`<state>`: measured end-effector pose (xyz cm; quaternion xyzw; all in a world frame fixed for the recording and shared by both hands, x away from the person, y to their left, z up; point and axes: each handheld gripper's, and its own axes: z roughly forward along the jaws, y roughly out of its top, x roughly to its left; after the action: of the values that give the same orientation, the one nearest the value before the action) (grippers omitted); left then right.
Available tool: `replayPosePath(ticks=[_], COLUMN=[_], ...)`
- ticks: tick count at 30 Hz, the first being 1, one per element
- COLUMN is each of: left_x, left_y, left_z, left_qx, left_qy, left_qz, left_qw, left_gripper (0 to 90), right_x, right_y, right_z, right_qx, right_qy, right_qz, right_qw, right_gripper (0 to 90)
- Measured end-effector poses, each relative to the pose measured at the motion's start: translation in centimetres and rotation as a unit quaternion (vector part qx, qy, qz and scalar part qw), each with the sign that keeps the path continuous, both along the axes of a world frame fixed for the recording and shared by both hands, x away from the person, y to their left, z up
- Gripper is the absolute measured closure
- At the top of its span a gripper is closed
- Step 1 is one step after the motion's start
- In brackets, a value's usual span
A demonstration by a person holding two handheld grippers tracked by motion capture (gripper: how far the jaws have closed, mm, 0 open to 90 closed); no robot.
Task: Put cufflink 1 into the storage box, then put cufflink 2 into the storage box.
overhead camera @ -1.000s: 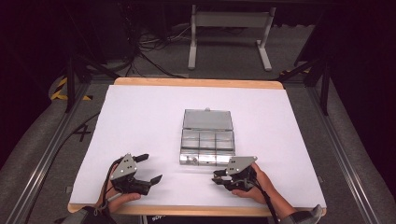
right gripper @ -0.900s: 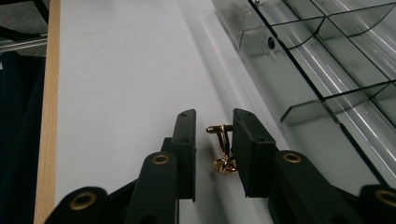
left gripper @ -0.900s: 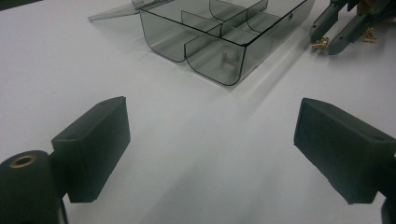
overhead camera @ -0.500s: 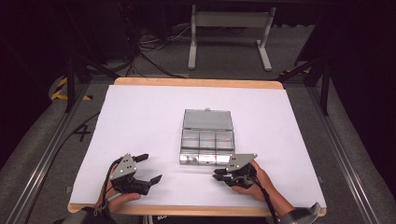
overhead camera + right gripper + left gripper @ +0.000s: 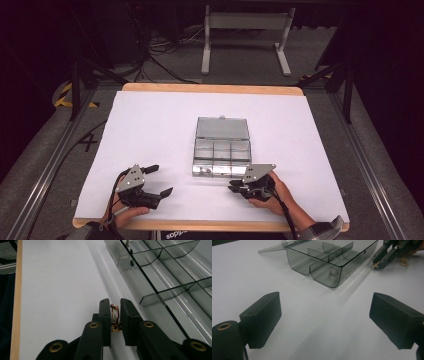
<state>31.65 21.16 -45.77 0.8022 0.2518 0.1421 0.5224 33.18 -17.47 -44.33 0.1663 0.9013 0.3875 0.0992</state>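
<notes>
Gold earring (image 5: 115, 316) sits clamped between the right gripper's (image 5: 115, 315) jaws.

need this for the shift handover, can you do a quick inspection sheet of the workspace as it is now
surface: white table top, wooden edge showing, bare around the work
job's things: clear divided box, lid laid open behind it; small gold clip between the right claw's jaws
clutter: nothing seen
grippers: left claw open, apart from the box; right claw closed on the gold clip beside the box's near wall
cables: a cable trails from each claw; loose cables on the floor beyond
surroundings: dark room, grey metal stand behind the table
</notes>
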Motion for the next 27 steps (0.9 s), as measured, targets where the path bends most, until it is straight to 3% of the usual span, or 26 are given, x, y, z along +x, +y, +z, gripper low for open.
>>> replayPosePath(ticks=[27], left_x=[0.1], left_y=[-0.2], left_z=[0.0], left_qx=[0.006], left_qy=[0.005], left_qz=[-0.007], left_qw=[0.9999], left_gripper=[10.5], right_x=[-0.8], right_y=[-0.3], right_z=[1.9], right_qx=[0.027], right_qy=[-0.022], right_qz=[-0.004], right_qw=[0.9994], right_gripper=[80.8])
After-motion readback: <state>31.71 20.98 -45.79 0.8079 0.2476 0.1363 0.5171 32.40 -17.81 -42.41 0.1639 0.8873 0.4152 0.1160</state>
